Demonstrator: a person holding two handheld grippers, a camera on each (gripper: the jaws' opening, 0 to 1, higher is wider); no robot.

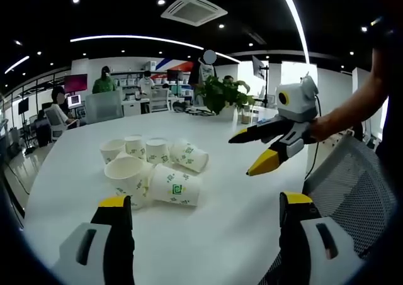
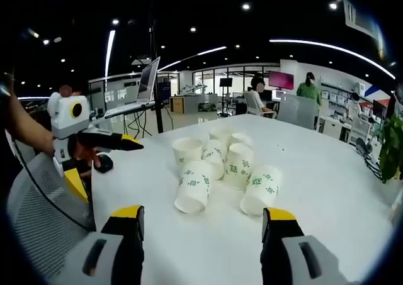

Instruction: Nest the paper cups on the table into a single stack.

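Several white paper cups with green logos (image 1: 151,168) cluster on the white round table (image 1: 239,203); some stand upright, others lie on their sides. In the right gripper view the same cups (image 2: 220,165) sit just beyond my jaws. My left gripper (image 1: 204,200) is open and empty, short of the nearest lying cup (image 1: 175,185). My right gripper (image 2: 203,212) is also open and empty, close to two lying cups (image 2: 195,187). Each gripper shows in the other's view, held above the table edge: the right gripper (image 1: 242,156) and the left gripper (image 2: 107,168), both with jaws apart.
A mesh office chair (image 1: 352,184) stands at the table's edge beside the person's arm (image 1: 352,106). A potted plant (image 1: 220,93) sits at the far side of the table. A black mouse (image 2: 104,163) lies near the edge. People and desks fill the background.
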